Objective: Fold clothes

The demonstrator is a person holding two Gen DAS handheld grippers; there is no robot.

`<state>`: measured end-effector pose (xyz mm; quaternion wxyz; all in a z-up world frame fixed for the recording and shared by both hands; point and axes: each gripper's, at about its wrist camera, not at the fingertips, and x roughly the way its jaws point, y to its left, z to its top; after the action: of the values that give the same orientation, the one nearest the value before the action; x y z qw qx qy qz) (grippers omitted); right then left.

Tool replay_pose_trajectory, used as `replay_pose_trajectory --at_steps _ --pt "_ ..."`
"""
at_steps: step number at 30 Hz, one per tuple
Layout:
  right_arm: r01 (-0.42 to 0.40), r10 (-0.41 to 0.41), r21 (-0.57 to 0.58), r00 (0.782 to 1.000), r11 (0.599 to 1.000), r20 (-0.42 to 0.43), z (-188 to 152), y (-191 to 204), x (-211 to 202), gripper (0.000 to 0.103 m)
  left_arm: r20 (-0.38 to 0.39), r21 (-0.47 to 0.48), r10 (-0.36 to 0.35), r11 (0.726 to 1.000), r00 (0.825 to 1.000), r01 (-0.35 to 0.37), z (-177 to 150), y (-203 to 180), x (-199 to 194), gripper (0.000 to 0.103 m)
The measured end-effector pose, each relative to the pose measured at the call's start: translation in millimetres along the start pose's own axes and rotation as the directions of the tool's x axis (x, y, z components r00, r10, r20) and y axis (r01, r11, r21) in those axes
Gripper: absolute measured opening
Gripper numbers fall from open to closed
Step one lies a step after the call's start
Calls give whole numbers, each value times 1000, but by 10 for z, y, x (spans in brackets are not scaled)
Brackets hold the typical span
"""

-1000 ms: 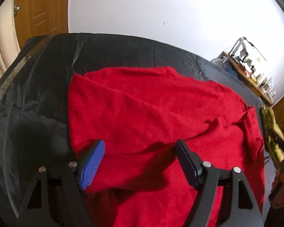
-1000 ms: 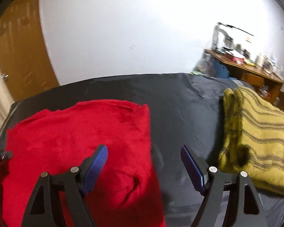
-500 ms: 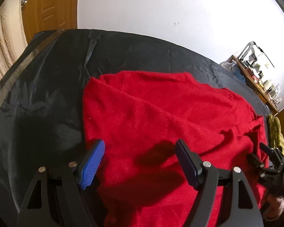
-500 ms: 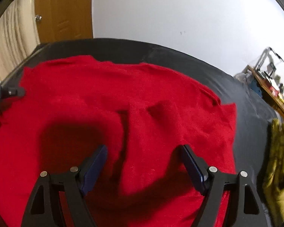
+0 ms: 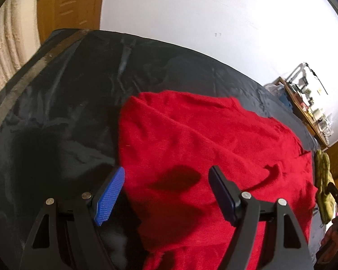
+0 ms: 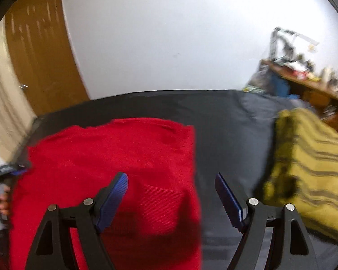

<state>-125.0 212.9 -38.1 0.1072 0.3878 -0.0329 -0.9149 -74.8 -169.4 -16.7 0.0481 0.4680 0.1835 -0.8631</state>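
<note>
A red sweater (image 5: 202, 148) lies spread and rumpled on the black sheet (image 5: 56, 112). My left gripper (image 5: 166, 191) hovers open over the sweater's near left edge, with nothing between its blue pads (image 5: 110, 193). In the right wrist view the red sweater (image 6: 106, 157) fills the left half. My right gripper (image 6: 171, 193) stands open above its right edge, one finger over red cloth and the other over the grey sheet (image 6: 225, 135). The left gripper (image 6: 2, 168) and a hand show at the far left edge there.
A yellow striped garment (image 6: 308, 168) lies folded on the sheet to the right of the sweater, also seen as the yellow garment (image 5: 324, 180). A wooden door (image 6: 40, 56) and a curtain (image 5: 11, 33) stand behind at the left. A cluttered desk (image 6: 304, 76) stands at the right.
The left gripper slid left toward the sweater's left edge. The right gripper swung over the sweater's middle half a second ago and is back at its right edge. Both stayed open.
</note>
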Motion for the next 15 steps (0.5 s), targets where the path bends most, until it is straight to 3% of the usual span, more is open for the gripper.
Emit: replay_pose_trajectory --at_steps 3,7,9,11,14,15 --pt "-51 50 -34 998 998 -27 -18 21 84 81 13 -17 23 1000 1000 -22 38 91 -37 80" --pt "-44 32 -107 994 993 -104 -147 87 374 81 17 -37 53 998 998 -53 90 167 -5 80" --pt "-24 5 -165 993 986 -114 -209 152 423 71 5 -24 65 998 998 -65 113 133 67 80" --pt "2 -29 -237 994 972 -110 -264 264 430 45 -7 6 91 996 996 -91 120 86 144 80" --pt "31 -57 -300 995 953 -79 -247 350 381 24 8 54 149 987 989 -150 100 -10 196 80" --pt "41 -64 -315 996 948 -63 -232 372 346 23 14 69 169 983 986 -169 93 -42 212 80"
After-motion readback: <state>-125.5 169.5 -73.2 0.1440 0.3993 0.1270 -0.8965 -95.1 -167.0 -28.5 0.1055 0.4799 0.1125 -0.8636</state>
